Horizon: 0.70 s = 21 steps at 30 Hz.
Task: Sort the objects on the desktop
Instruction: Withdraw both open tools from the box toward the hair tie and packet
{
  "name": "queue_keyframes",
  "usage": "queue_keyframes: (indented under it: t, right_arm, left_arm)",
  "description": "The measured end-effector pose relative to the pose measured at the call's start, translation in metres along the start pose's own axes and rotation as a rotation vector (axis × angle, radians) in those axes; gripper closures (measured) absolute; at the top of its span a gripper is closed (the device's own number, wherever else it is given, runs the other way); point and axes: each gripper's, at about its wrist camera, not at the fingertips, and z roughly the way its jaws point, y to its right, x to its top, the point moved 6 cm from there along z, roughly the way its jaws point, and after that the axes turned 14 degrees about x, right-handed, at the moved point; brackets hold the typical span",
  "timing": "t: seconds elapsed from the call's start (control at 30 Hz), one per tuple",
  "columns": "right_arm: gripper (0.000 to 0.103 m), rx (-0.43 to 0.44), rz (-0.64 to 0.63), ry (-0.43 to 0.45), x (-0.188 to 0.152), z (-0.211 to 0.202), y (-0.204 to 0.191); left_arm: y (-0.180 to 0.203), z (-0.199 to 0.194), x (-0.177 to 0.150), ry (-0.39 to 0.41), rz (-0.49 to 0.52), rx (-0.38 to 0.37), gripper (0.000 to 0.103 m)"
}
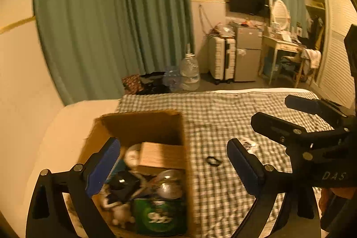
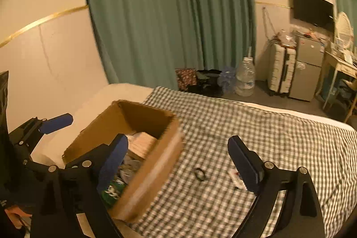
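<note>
- I hold two grippers over one bed covered by a green-and-white checked sheet (image 1: 223, 108).
- My left gripper (image 1: 173, 162) has its two blue-padded fingers spread wide apart, with nothing pressed between them; one finger (image 1: 104, 162) hangs over the box, the other over the sheet.
- My right gripper (image 2: 178, 162) is likewise spread wide, holding nothing; its left finger (image 2: 113, 160) sits over the box's open top and its right finger over the sheet.
- One open cardboard box (image 1: 142, 124) stands on the bed near its left edge, partly on the checked sheet and partly on the bare mattress.
- Inside the box I count one pale wooden block (image 1: 160, 156), one green packet with white lettering (image 1: 159, 219), one shiny rounded silvery thing (image 1: 169, 186), one small white figure (image 1: 121, 214) and one dark object (image 1: 122, 184); the heap is blurred, so there may be more.
- One small black ring (image 2: 200, 174), like a hair tie, lies on the sheet just right of the box, between my right gripper's fingers but untouched.
- One small white printed item (image 2: 236, 177) lies on the sheet beside that ring, partly behind my right finger.
- On the floor beyond the bed stand two large water bottles (image 1: 189, 73), one suitcase (image 1: 221, 59) and one small fridge (image 1: 247, 55).
</note>
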Motion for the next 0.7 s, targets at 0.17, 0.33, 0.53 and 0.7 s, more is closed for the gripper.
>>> queue_keyframes:
  t: [0.17, 0.33, 0.53, 0.7]
  right_arm:
    - [0.006, -0.188, 0.01, 0.013, -0.009, -0.032, 0.053]
    - [0.006, -0.181, 0.104, 0.049, -0.019, -0.041, 0.098]
    - [0.006, -0.173, 0.119, -0.01, -0.046, -0.022, 0.132]
    - [0.006, -0.148, 0.143, -0.082, -0.077, 0.011, 0.16]
  left_arm:
    - [0.047, -0.001, 0.002, 0.013, 0.048, -0.015, 0.004]
    - [0.079, 0.023, -0.005, -0.043, 0.048, -0.024, 0.004]
    - [0.109, 0.068, -0.026, -0.136, 0.018, -0.032, 0.004]
    - [0.129, 0.105, -0.047, -0.193, 0.032, -0.032, 0.006]
